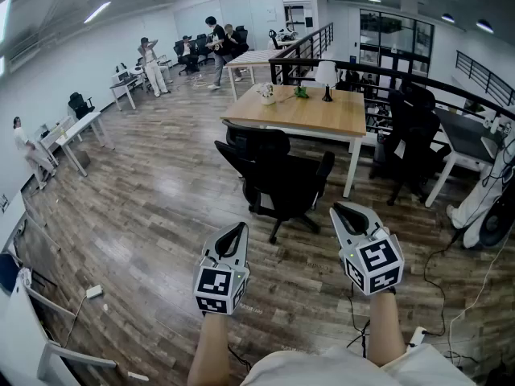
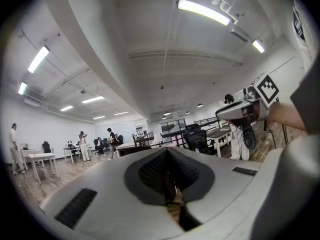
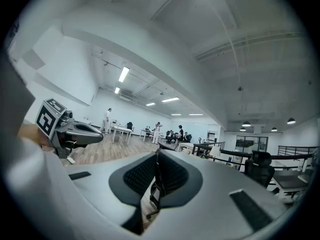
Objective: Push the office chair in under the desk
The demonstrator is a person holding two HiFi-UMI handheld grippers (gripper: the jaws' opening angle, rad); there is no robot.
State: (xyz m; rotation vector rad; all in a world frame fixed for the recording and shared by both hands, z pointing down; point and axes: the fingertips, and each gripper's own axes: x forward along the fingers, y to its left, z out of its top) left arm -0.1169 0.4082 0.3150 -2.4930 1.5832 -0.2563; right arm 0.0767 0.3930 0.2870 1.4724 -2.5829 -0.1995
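I'm holding my left gripper (image 1: 238,230) and right gripper (image 1: 344,211) closed and empty, near the office chair (image 1: 282,179); it is standing out from the desk (image 1: 322,115), not yet pushed.

Ahead of you, several people (image 1: 216,43) stand at the far end of the wood floor (image 1: 161,207). To your right, a second black chair (image 1: 410,139) stands near a black railing (image 1: 315,43).
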